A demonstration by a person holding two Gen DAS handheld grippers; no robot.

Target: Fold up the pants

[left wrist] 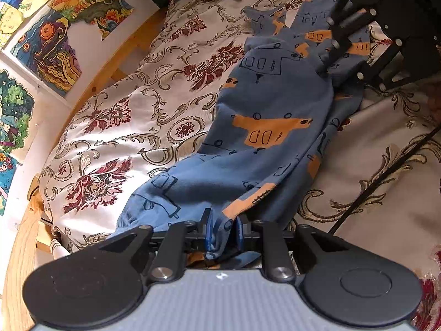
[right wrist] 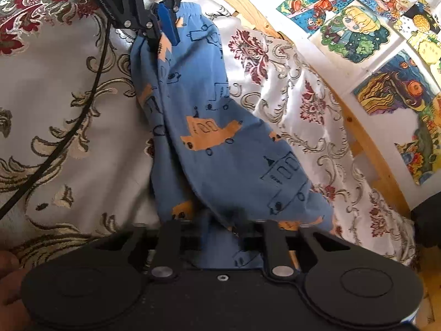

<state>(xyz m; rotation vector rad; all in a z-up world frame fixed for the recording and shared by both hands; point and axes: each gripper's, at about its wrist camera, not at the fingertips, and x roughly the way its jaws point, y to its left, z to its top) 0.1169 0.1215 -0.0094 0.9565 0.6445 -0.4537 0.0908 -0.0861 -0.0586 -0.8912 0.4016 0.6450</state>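
Blue pants (left wrist: 264,127) printed with orange vehicles hang stretched between my two grippers above a bed. In the left wrist view my left gripper (left wrist: 223,230) is shut, its blue pads pinching a bunch of the fabric. My right gripper (left wrist: 323,67) grips the far end at the upper right. The right wrist view shows the right gripper (right wrist: 223,229) shut on the near end of the pants (right wrist: 220,143). Far off at the top, the left gripper (right wrist: 165,30) clamps the cloth just below the elastic waistband. The pants sag in loose folds along their length.
A shiny floral bedspread (left wrist: 124,115) (right wrist: 55,110) lies under the pants. A wooden bed frame (left wrist: 115,63) (right wrist: 358,138) runs along a white wall with coloured drawings (left wrist: 46,47) (right wrist: 355,27). A black cable (left wrist: 386,173) (right wrist: 69,127) crosses the bedspread. A hand (right wrist: 8,275) shows at the lower left.
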